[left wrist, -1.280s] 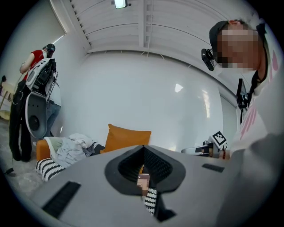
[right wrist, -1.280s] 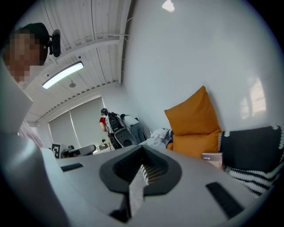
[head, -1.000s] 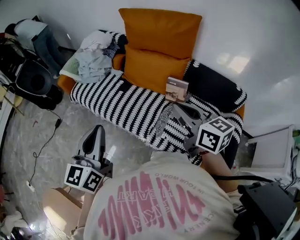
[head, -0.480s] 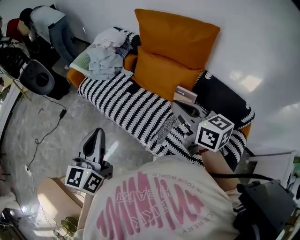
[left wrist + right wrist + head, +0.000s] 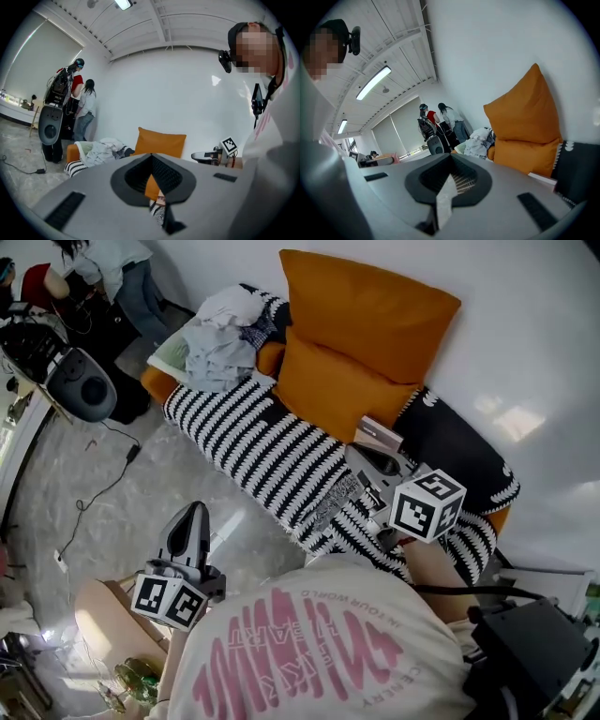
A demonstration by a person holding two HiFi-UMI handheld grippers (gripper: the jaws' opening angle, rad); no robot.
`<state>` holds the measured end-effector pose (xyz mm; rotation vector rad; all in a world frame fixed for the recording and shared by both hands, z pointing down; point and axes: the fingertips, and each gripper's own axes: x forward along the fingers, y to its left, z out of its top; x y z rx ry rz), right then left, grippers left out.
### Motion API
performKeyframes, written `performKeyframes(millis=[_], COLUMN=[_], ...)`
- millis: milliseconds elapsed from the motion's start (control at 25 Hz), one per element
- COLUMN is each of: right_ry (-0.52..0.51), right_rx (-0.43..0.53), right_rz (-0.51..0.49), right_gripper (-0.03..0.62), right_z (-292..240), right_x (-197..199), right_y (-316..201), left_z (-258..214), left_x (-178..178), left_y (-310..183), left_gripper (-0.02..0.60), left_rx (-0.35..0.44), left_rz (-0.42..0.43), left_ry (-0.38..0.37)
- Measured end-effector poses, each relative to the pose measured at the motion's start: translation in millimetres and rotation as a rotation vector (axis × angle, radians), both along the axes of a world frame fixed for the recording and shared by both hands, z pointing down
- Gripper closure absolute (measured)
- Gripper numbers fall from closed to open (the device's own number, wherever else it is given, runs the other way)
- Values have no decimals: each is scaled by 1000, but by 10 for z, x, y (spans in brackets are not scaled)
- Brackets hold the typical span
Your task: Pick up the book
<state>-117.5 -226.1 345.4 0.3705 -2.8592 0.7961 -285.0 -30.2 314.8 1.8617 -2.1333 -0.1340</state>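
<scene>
Striped throw (image 5: 246, 442) covers the sofa, where the book (image 5: 380, 435) rests against the lower orange cushion (image 5: 328, 390). We hold our right gripper (image 5: 362, 458) just beside it, jaws pressed together. Our left gripper (image 5: 193, 510), likewise closed, hangs over the floor (image 5: 103, 512).

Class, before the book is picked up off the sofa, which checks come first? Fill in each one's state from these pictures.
1. Book lies in plain view beside the orange cushion: ok.
2. Right hand-held gripper is near the book: ok.
3. Its jaws are apart for grasping: not ok, they are together.
4. Its jaws point at the book: not ok, the book sits off to their right.
5. Left hand-held gripper is empty: ok.
</scene>
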Motion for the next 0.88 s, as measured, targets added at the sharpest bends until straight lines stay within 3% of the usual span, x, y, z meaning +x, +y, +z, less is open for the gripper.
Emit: performKeyframes(millis=[240, 440, 640, 880], right_ry=[25, 59, 140, 231], right_rx=[-55, 0, 31, 0], right_rz=[2, -5, -33, -72], right_gripper=[585, 585, 585, 578], right_z=[345, 694, 1043, 1561], right_x=[-76, -119, -127, -12], right_y=[-310, -575, -776, -1162], left_z=[141, 333, 404, 457], left_x=[-88, -132, -278, -487], left_y=[75, 118, 282, 316], left_gripper=[575, 575, 575, 575], left_rx=[-91, -167, -233, -232], left_rz=[-69, -131, -194, -322], left_ry=[12, 12, -131, -12])
